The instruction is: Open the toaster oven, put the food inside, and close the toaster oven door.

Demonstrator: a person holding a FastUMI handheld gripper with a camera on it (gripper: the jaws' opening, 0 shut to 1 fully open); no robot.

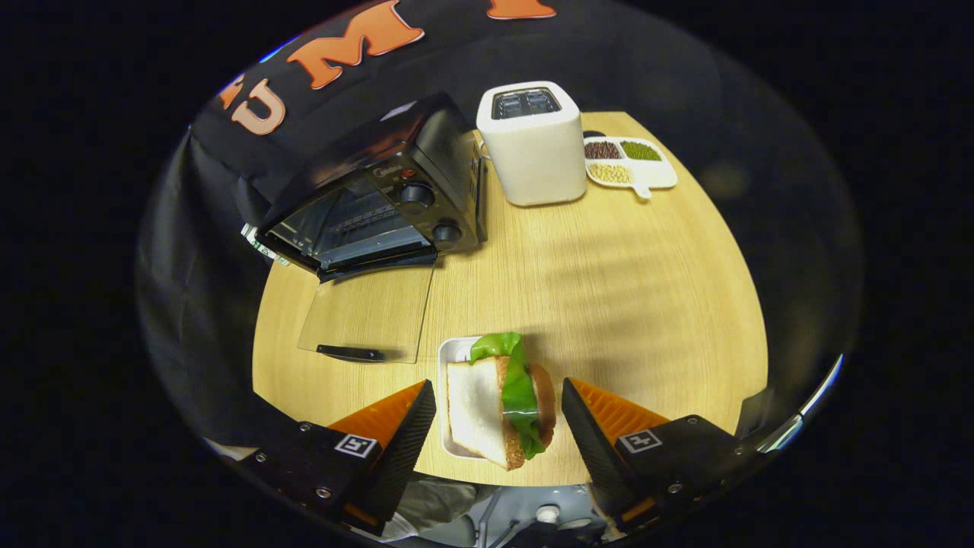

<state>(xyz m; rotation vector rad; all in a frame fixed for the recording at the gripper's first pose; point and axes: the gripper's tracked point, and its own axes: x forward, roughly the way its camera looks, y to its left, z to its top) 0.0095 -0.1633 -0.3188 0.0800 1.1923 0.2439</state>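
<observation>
The gripper (498,415) is open, its 2 fingers either side of the sandwich (498,407) without touching it; the sandwich sits on a tray (454,352). Close gently on the bread faces, lift level, then head for the open oven (373,198) ahead-left, clearing its dropped door (365,316).

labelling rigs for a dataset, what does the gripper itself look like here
The gripper has two wedge-shaped fingers with ribbed faces. Each is bolted to a dark block bearing a small square black-and-white marker tag. Pale cabling shows below, between the blocks.
</observation>
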